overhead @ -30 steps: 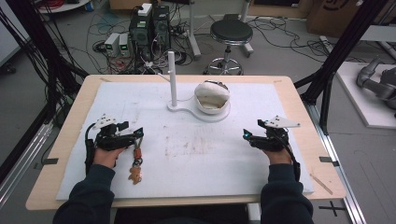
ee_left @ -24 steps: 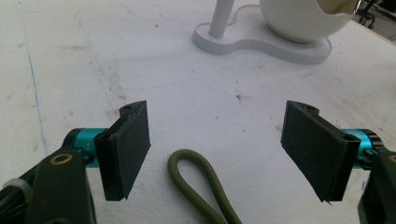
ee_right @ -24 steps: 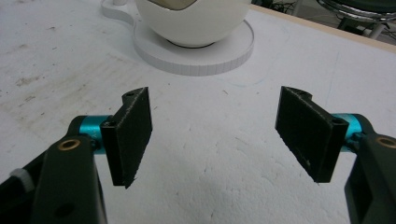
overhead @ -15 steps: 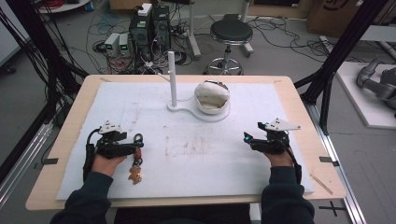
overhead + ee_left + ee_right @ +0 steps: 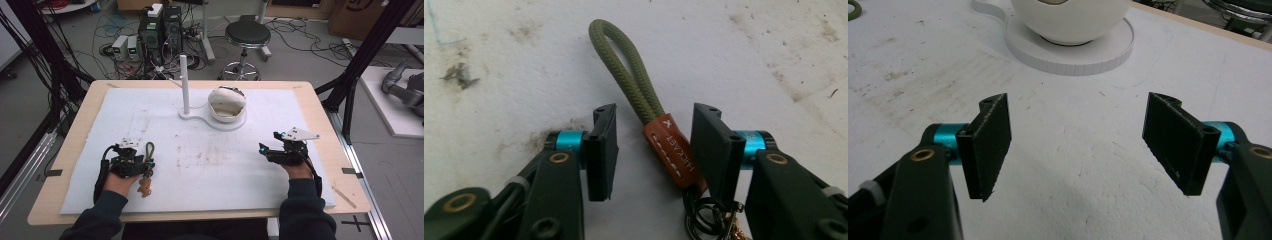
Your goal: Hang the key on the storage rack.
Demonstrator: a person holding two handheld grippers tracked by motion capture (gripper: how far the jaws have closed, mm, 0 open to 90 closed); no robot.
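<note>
A: Near the worktop's (image 5: 320,100) front-left corner, the left gripper (image 5: 654,150) straddles the keychain strap (image 5: 629,75). Why is it set so?

B: Its jaws have just been closing, with the strap's brown leather tab (image 5: 672,152) between them. The right-hand pad looks to touch the tab's lower end; the left-hand pad stands clear, so nothing is pinched yet. The olive cord loop lies flat, pointing toward the far edge, which leaves the stiff tab as the likely grasping spot.

A: And the right gripper (image 5: 1080,145)?

B: Spread wide and empty, it rests near the front-right corner, facing the white bowl (image 5: 1068,20) on its round base (image 5: 1073,55) toward the far edge. I judge it to be waiting.

A: What is hard to make out?

B: The metal rings (image 5: 709,215) below the tab are cut off at the frame's bottom. In the high view, the small pendant (image 5: 144,187) beside the hand is too blurred to identify, as are the bowl's contents.
</note>
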